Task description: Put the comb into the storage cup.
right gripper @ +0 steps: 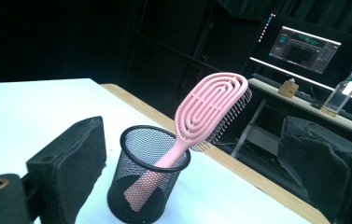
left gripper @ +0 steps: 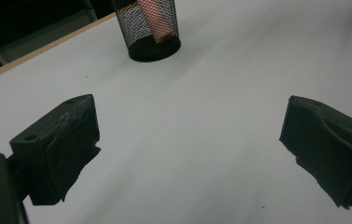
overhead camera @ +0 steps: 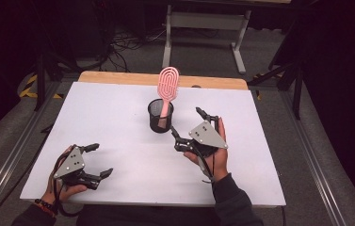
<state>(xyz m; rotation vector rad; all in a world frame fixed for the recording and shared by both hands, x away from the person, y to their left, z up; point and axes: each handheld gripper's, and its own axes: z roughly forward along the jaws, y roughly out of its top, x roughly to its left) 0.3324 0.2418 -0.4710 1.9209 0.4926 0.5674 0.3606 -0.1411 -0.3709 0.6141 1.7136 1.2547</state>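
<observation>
Right gripper [overhead camera: 189,123] open beside mesh cup [overhead camera: 160,116], pink hairbrush [overhead camera: 168,84] unbranded

Pink hairbrush [overhead camera: 167,87] upright in mesh cup [overhead camera: 160,117]

pink hairbrush [overhead camera: 167,88], leaning, in mesh cup [overhead camera: 160,116]

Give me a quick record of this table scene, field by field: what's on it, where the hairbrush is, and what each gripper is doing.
surface: white table with a wooden far edge
container: black mesh cup, upright, near the table's middle
contents: pink hairbrush, handle down in the cup, head leaning out over the rim
left gripper: open, holding nothing, near the front left of the table
right gripper: open, holding nothing, just right of the cup and aimed at it
contact: neither gripper touches cup or brush
</observation>
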